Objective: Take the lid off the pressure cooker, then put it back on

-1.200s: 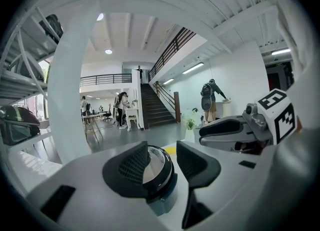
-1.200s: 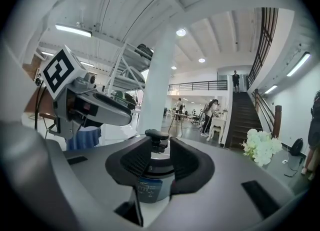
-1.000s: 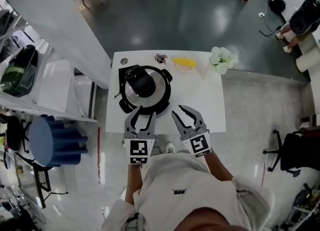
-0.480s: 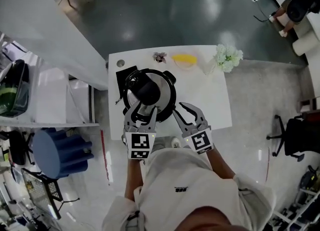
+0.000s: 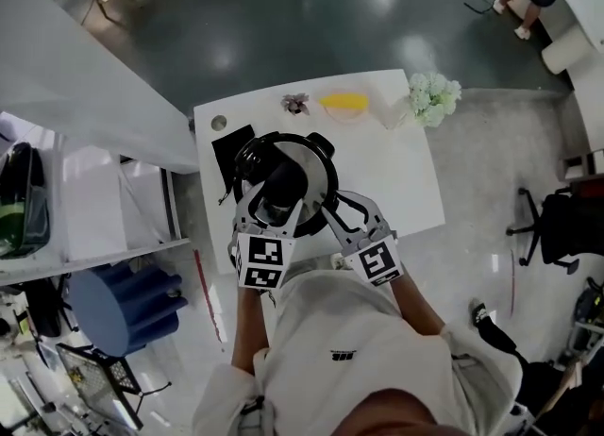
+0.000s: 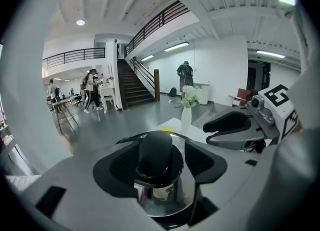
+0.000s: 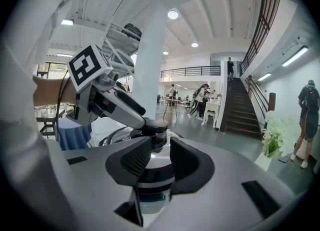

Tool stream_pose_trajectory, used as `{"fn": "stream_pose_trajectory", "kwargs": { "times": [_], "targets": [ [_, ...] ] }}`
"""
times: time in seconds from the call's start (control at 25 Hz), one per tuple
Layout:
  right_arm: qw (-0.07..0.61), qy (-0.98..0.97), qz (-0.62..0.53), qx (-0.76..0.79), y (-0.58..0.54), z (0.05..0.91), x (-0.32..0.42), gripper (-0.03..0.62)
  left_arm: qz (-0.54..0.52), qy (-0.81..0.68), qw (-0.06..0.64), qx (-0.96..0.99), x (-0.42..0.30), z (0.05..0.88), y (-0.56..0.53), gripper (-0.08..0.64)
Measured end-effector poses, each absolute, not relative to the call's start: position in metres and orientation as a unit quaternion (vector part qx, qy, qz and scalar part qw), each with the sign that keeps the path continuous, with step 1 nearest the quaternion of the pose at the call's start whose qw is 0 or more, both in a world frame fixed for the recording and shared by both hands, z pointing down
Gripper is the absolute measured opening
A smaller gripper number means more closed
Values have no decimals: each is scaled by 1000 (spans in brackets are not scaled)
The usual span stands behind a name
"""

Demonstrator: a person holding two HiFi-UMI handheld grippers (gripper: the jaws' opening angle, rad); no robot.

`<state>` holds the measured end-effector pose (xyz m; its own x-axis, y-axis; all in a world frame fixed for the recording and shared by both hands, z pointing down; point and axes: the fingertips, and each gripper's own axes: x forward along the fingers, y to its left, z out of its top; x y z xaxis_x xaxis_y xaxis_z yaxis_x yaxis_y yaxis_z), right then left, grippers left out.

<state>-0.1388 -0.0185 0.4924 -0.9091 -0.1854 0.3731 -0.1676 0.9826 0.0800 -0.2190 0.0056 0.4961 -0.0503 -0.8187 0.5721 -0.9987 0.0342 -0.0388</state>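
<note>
**Left tool** (image 6: 161, 164): the jaws stand wide apart and have just been opening. The lid's black knob (image 6: 156, 151) stands between them. A gap shows at the right pad (image 6: 206, 161), so the tool is released, not clamped.

**Right tool** (image 7: 161, 164): its 2 jaws are apart with nothing pressed between them. The cooker shows through the gap.

**Position, head view:** both tools are side by side at the near edge of the counter (image 5: 401, 175). The left tool reaches over the cooker's near side. The right tool is just beside the cooker's near right rim.

**Pressure cooker** (image 5: 330, 179): upright on the left half of the counter. A black mat (image 5: 229, 148) lies at its far left.

**Lid** (image 5: 313, 162): seated on the pot, knob uppermost.

**Far edge of the counter:** 1 small flower ornament (image 5: 296, 102), 1 yellow dish (image 5: 344, 104) and 1 bunch of white flowers (image 5: 434, 96) at the far right corner. All are well apart from the cooker.

**Floor left of the counter:** a stack of blue stools (image 5: 123, 297).
</note>
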Motion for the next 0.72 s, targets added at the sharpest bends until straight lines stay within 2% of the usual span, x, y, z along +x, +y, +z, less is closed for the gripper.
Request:
{"fn": "stream_pose_trajectory", "kwargs": {
  "times": [0.4, 0.72],
  "targets": [
    [207, -971, -7, 123, -26, 503, -148, 120, 254, -636, 232, 691, -227, 518, -10, 337],
    [212, -966, 1, 146, -27, 504, -150, 120, 296, -594, 253, 703, -233, 533, -20, 342]
  ]
}}
